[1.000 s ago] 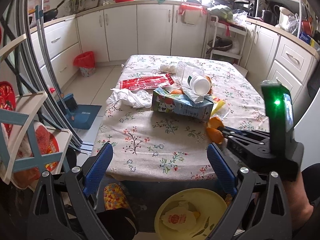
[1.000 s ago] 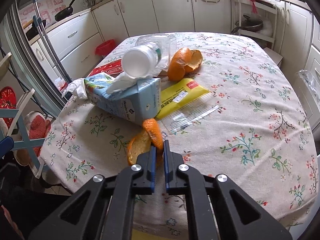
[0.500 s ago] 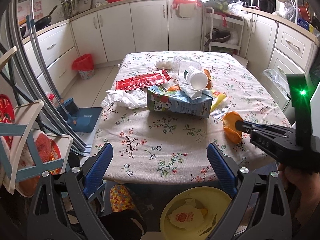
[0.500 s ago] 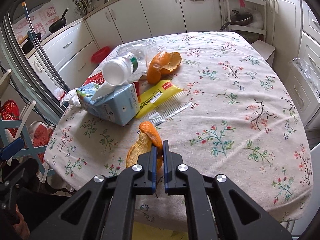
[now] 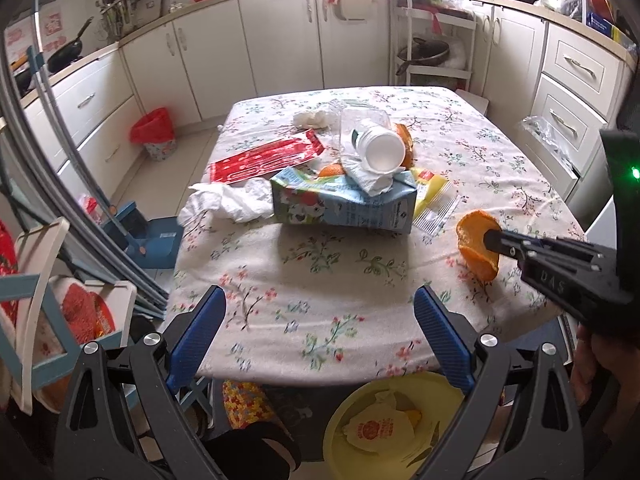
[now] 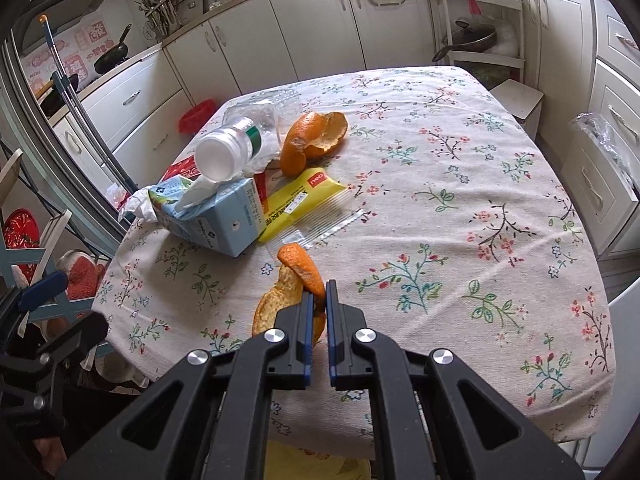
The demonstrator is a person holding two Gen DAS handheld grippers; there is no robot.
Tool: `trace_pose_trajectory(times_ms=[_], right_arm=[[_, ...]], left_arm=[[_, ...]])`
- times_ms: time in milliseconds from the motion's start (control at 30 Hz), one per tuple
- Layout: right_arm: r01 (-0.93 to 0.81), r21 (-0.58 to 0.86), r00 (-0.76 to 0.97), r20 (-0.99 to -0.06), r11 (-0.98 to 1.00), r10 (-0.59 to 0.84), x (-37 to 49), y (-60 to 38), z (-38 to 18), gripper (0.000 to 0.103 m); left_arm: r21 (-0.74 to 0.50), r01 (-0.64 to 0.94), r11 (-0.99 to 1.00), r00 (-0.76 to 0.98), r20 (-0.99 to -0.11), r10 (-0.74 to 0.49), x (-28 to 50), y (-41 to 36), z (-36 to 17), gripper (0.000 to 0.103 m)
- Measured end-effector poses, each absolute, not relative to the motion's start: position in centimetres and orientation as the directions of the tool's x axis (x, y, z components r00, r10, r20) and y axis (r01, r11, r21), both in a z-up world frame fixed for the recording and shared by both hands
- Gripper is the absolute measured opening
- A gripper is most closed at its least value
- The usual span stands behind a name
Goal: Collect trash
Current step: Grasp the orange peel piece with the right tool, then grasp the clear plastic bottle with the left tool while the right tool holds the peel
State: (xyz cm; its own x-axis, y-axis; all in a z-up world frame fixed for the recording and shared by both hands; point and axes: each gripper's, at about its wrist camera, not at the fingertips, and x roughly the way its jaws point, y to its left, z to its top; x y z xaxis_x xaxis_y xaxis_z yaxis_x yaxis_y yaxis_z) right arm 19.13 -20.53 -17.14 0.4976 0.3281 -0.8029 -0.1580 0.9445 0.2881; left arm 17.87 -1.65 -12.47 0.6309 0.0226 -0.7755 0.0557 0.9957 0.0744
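Above the near edge of the floral-cloth surface [image 6: 460, 184], the right claw [image 6: 318, 300] is clamped on one curled piece of orange peel [image 6: 298, 276], pithy and pale inside, held clear of the cloth. One more peel [image 6: 312, 144], a larger cupped shell, lies farther back, touching a clear crumpled plastic bottle [image 6: 236, 144] with a white cap that leans on one boxy blue carton [image 6: 216, 216] lying on its side. One yellow wrapper [image 6: 296, 200] with a clear ribbed end lies flat just beside the carton. From the left view, one red foil packet [image 5: 268, 158] and one wad of white tissue [image 5: 224, 202] lie left of the carton, and one small white lump [image 5: 310, 119] sits behind. Low in front of the surface, the left claw [image 5: 320, 330] hangs with its two blue ribbed pads wide apart, holding nothing, over one round yellow bin [image 5: 360, 408] with paper scraps inside.
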Motion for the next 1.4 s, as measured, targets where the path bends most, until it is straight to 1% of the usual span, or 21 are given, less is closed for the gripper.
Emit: trace_pose_trajectory(times_ms=[133, 333, 500, 667, 800, 933, 1033, 1100, 1167, 1200, 1233, 1400], right_arm=[[-0.153, 0.287, 0.491, -0.809, 0.946, 0.325, 19.1, -20.8, -17.3, 0.006], [-0.147, 0.286, 0.481, -0.816, 0.947, 0.321, 19.2, -21.2, -17.7, 0.006], [-0.143, 0.287, 0.479, -0.818, 0.947, 0.320, 19.2, -21.5, -17.8, 0.007], [-0.140, 0.286, 0.476, -0.820, 0.948, 0.318, 19.1, -21.8, -18.1, 0.007], [-0.133, 0.298, 0.469, -0.821, 0.945, 0.325, 19.3, -22.2, -18.5, 0.007], [-0.132, 0.306, 0.467, -0.820, 0.943, 0.331, 19.8, -22.3, -18.6, 0.007], [-0.132, 0.309, 0.466, -0.820, 0.942, 0.334, 20.0, -22.4, -18.6, 0.007], [-0.128, 0.314, 0.465, -0.819, 0.941, 0.336, 20.3, -22.6, -18.6, 0.007], [-0.123, 0.319, 0.463, -0.819, 0.940, 0.339, 20.6, -22.7, -18.6, 0.013], [-0.125, 0.324, 0.465, -0.816, 0.938, 0.344, 20.7, -22.8, -18.5, 0.019], [-0.127, 0.323, 0.467, -0.815, 0.938, 0.344, 20.7, -22.7, -18.5, 0.022], [-0.131, 0.326, 0.468, -0.812, 0.936, 0.348, 20.9, -22.7, -18.5, 0.022]], left_arm=[[0.008, 0.048, 0.999, 0.614, -0.789, -0.023, 20.3, -1.3, -12.2, 0.091], [-0.063, 0.063, 0.996, 0.645, -0.759, -0.089, 24.1, -2.4, -10.5, 0.091], [-0.060, 0.074, 0.995, 0.646, -0.757, -0.093, 28.7, -4.2, -10.4, 0.091], [-0.059, 0.030, 0.998, 0.610, -0.789, -0.065, 34.1, -4.8, -11.9, 0.091], [-0.052, 0.012, 0.999, 0.577, -0.815, -0.049, 36.9, -5.2, -13.1, 0.091], [0.012, 0.013, 1.000, 0.564, -0.826, 0.003, 38.9, -6.4, -13.6, 0.091], [0.018, -0.006, 1.000, 0.546, -0.837, 0.018, 39.9, -6.5, -14.2, 0.091], [0.008, -0.013, 1.000, 0.538, -0.843, 0.014, 40.3, -6.4, -14.5, 0.084], [-0.008, -0.011, 1.000, 0.532, -0.847, -0.001, 40.6, -6.2, -14.8, 0.063], [-0.028, -0.011, 1.000, 0.526, -0.850, -0.018, 40.8, -5.9, -15.0, 0.057], [-0.036, -0.016, 0.999, 0.527, -0.850, -0.022, 40.9, -5.8, -15.2, 0.055], [-0.070, -0.011, 0.997, 0.591, -0.805, -0.050, 40.2, -5.4, -13.9, 0.054]])
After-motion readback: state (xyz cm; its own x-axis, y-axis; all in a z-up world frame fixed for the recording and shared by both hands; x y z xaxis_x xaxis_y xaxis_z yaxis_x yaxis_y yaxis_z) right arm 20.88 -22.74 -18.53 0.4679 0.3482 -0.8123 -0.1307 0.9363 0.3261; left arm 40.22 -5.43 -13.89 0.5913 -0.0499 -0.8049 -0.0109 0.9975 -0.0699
